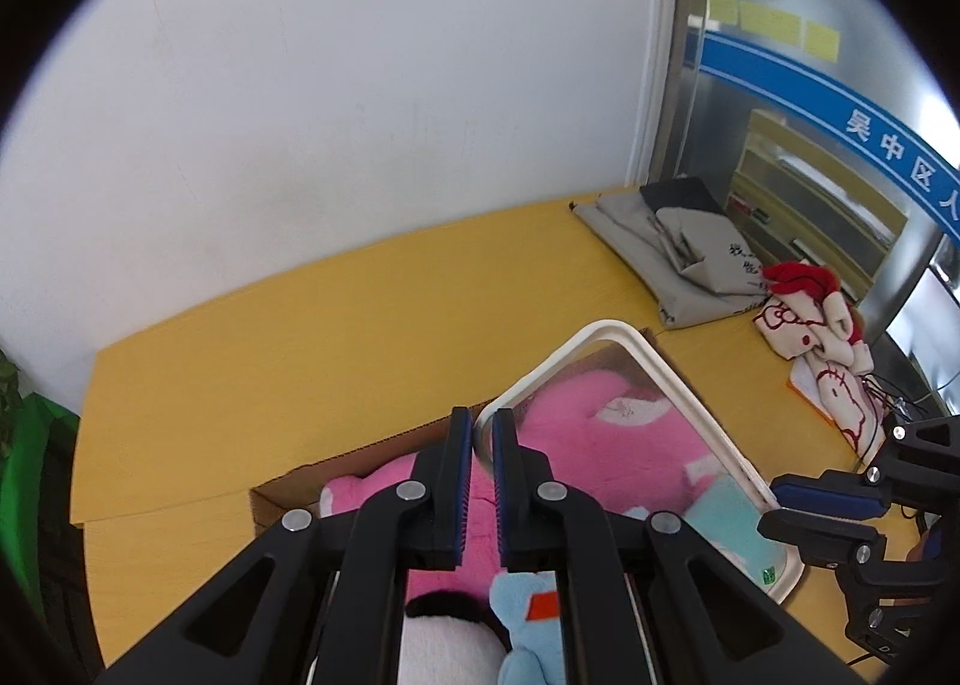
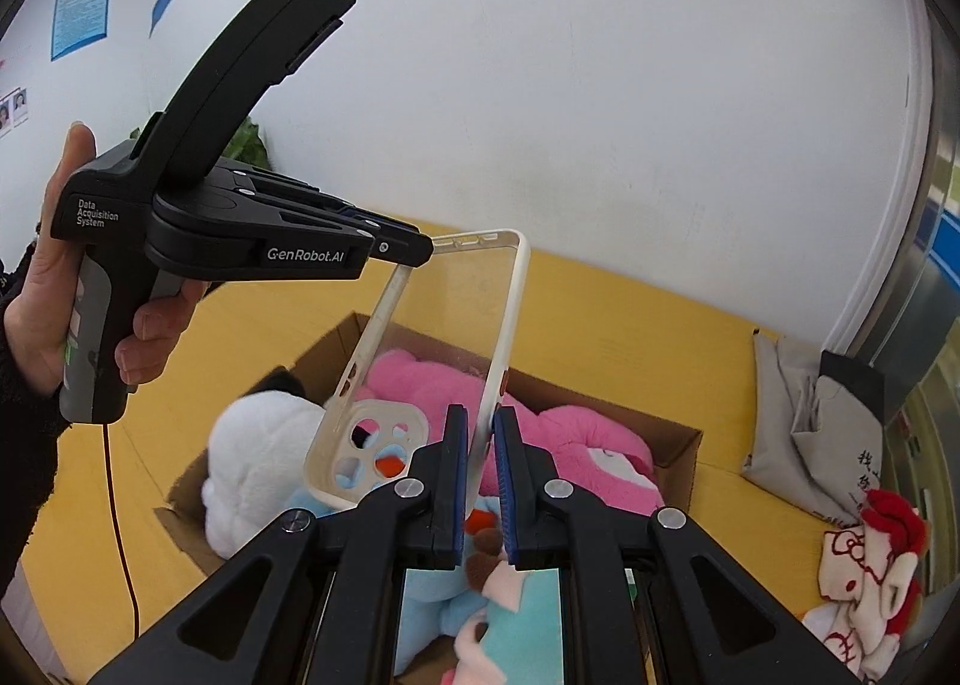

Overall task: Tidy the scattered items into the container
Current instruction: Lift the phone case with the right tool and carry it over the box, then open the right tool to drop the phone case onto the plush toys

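Two wrist fisheyes, both angled down over the same box on a yellow surface [image 1: 336,319].

Left view: mounted behind the left gripper [image 1: 478,481], looking forward and down along its fingers, very close to the clear phone case [image 1: 660,373] and the cardboard box [image 1: 282,496] beneath, white wall behind and a glass partition at the right edge. Right view: mounted behind the right gripper [image 2: 480,481], looking down from the opposite end of the case, close over the box, facing the same white wall. Shared by both: the phone case, the box with its pink plush toy [image 2: 576,439], the grey folded cloth [image 1: 672,259], the red-and-white cloth [image 2: 870,571]. Each gripper visible in the other's view, at the frame's side.
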A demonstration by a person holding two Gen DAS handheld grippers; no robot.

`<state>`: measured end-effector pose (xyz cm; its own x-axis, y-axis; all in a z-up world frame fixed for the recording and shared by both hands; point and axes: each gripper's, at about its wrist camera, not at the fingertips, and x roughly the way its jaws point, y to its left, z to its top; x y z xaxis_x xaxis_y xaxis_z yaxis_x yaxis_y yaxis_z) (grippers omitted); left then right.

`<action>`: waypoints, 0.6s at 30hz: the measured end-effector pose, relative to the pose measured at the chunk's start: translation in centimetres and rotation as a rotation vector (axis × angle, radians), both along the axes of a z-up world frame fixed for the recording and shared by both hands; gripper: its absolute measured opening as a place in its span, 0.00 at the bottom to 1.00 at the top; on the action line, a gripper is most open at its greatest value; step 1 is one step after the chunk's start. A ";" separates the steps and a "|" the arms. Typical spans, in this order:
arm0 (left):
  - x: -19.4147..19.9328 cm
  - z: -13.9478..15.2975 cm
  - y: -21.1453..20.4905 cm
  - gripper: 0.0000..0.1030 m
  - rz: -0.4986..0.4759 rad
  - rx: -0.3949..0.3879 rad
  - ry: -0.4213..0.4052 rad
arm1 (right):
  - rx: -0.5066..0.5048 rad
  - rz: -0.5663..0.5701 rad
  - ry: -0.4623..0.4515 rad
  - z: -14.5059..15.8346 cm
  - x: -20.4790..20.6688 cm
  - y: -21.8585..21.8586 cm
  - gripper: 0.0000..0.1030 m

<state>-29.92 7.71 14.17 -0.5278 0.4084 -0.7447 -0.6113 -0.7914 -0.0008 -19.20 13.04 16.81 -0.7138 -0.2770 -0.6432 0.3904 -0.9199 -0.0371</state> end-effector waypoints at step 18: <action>-4.6 -10.9 3.5 0.06 -0.003 -0.063 -0.201 | 0.050 0.000 -0.252 -12.1 -6.2 1.6 0.07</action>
<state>-34.57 11.25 3.30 -0.3647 0.3592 -0.8591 -0.6064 -0.7917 -0.0736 -25.41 14.63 4.75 -0.5292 -0.2405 -0.8137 0.3934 -0.9193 0.0158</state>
